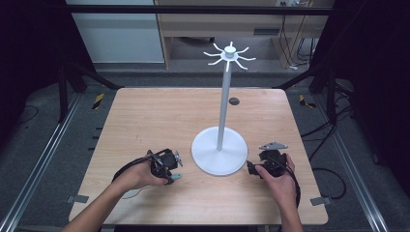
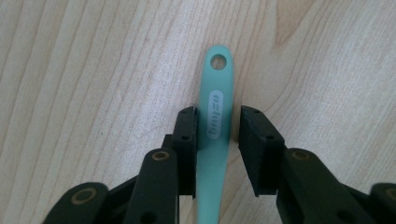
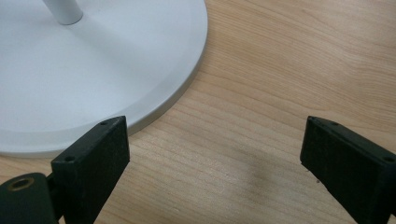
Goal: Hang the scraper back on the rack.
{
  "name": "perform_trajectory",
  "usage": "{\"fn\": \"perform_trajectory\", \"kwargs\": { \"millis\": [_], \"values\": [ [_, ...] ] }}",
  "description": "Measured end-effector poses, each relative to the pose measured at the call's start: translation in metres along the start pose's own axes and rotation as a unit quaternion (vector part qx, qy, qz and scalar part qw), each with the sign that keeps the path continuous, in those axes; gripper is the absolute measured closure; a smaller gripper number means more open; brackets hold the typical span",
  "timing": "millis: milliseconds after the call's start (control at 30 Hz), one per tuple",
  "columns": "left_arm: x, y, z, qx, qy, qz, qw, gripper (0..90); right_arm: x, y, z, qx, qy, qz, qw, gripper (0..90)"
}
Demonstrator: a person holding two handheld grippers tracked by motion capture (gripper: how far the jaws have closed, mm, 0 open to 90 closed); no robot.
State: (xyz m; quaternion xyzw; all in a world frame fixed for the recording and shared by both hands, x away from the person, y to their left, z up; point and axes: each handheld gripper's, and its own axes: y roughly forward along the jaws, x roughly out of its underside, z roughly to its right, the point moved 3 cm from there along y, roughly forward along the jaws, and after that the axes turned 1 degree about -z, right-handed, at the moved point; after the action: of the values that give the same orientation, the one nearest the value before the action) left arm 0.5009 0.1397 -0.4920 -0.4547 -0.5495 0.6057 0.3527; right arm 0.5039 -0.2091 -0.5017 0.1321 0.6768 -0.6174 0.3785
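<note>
From the high view, the wooden table (image 1: 159,116) carries a white stand (image 1: 220,150) with a round base, a tall pole and a ring of hooks at the top, and the person's two hands rest on either side of that base. The left gripper (image 1: 170,175) sits at the near left of the base, with a mint-green tip poking out by its jaws; what that tip belongs to is too small to tell there. The left gripper view settles it: a mint-green handle (image 2: 214,135) with a hanging hole and an embossed oval label lies flat on the wood, running between the two black jaws. The left jaw touches its edge, while a narrow gap remains on the right, so the jaws are not yet clamped. The right gripper (image 1: 256,166) lies just right of the base; the right gripper view shows its jaws wide apart over bare wood, with the base rim (image 3: 187,84) beside the left jaw.
</note>
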Motion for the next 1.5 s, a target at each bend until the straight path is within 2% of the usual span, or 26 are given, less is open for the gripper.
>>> {"fn": "perform_trajectory", "kwargs": {
  "millis": [333, 467, 533, 600, 633, 700, 733, 767, 800, 833, 867, 933, 1000, 1033, 1067, 1367, 1400, 1433, 1467, 1500],
  "values": [
    [-0.002, 0.001, -0.002, 0.0, -0.002, -0.002, 1.0, 72.5, 0.0, 0.0, 0.0, 0.001, 0.0, 0.0, 1.0, 8.6],
    [-0.001, 0.0, 0.0, -0.008, 0.001, 0.0, 1.0, 73.0, 0.0, 0.0, 0.0, 0.0, 0.0, 0.001, 1.0, 8.7],
    [0.0, -0.003, 0.0, -0.018, -0.003, 0.009, 0.9998, 73.2, 0.0, 0.0, 0.0, 0.001, 0.0, 0.001, 1.0, 8.7],
    [0.001, -0.005, 0.0, -0.018, -0.007, 0.017, 0.9997, 73.3, 0.0, 0.0, 0.001, 0.001, 0.0, 0.001, 1.0, 8.8],
    [0.003, -0.014, 0.0, -0.021, -0.012, 0.042, 0.9988, 73.4, 0.0, 0.0, 0.001, 0.002, 0.0, 0.001, 1.0, 8.8],
    [0.004, -0.018, 0.0, -0.022, -0.014, 0.05, 0.9984, 73.4, 0.0, 0.0, 0.0, 0.003, 0.0, 0.0, 1.0, 8.8],
    [0.007, -0.028, 0.001, -0.024, -0.023, 0.074, 0.9967, 73.4, 0.0, 0.0, 0.0, 0.002, 0.0, 0.0, 1.0, 8.8],
    [0.008, -0.034, 0.001, -0.028, -0.022, 0.084, 0.9958, 73.5, 0.0, 0.0, 0.0, 0.002, 0.0, -0.001, 1.0, 8.8],
    [0.008, -0.034, 0.001, -0.028, -0.022, 0.084, 0.9958, 73.5, 0.0, 0.0, 0.0, 0.002, 0.0, -0.001, 1.0, 8.8],
    [0.012, -0.045, 0.002, -0.033, -0.027, 0.106, 0.9935, 73.5, 0.0, 0.0, 0.0, 0.002, 0.001, -0.001, 1.0, 8.9],
    [0.012, -0.045, 0.002, -0.033, -0.027, 0.106, 0.9935, 73.5, 0.0, 0.0, 0.0, 0.003, -0.001, -0.001, 1.0, 8.9],
    [0.017, -0.055, 0.002, -0.037, -0.031, 0.125, 0.9909, 73.5, 0.0, 0.001, 0.0, 0.003, -0.003, -0.001, 1.0, 8.9],
    [0.022, -0.065, 0.003, -0.041, -0.037, 0.144, 0.988, 73.6, 0.0, 0.001, 0.0, 0.002, -0.001, -0.001, 1.0, 8.9],
    [0.026, -0.075, 0.003, -0.047, -0.043, 0.159, 0.9852, 73.6, 0.0, 0.001, 0.0, 0.003, -0.001, -0.001, 1.0, 8.8],
    [0.026, -0.075, 0.003, -0.047, -0.043, 0.159, 0.9852, 73.6, 0.0, 0.001, 0.0, 0.002, -0.001, -0.002, 1.0, 8.9],
    [0.037, -0.11, 0.006, -0.066, -0.057, 0.214, 0.9729, 73.6, 0.001, 0.001, 0.0, 0.003, -0.001, -0.003, 1.0, 8.9],
    [0.039, -0.116, 0.007, -0.073, -0.059, 0.222, 0.9705, 73.6, 0.001, 0.001, 0.0, 0.003, 0.0, -0.003, 1.0, 8.8],
    [0.039, -0.116, 0.007, -0.073, -0.059, 0.222, 0.9705, 73.6, 0.001, 0.001, 0.0, 0.003, 0.0, -0.003, 1.0, 8.8],
    [0.041, -0.123, 0.006, -0.078, -0.063, 0.232, 0.9676, 73.6, 0.001, 0.001, 0.0, 0.003, 0.001, -0.003, 1.0, 8.8],
    [0.041, -0.123, 0.006, -0.078, -0.063, 0.232, 0.9676, 73.7, 0.001, 0.001, 0.0, 0.003, 0.001, -0.004, 1.0, 8.8]
  ]
}}
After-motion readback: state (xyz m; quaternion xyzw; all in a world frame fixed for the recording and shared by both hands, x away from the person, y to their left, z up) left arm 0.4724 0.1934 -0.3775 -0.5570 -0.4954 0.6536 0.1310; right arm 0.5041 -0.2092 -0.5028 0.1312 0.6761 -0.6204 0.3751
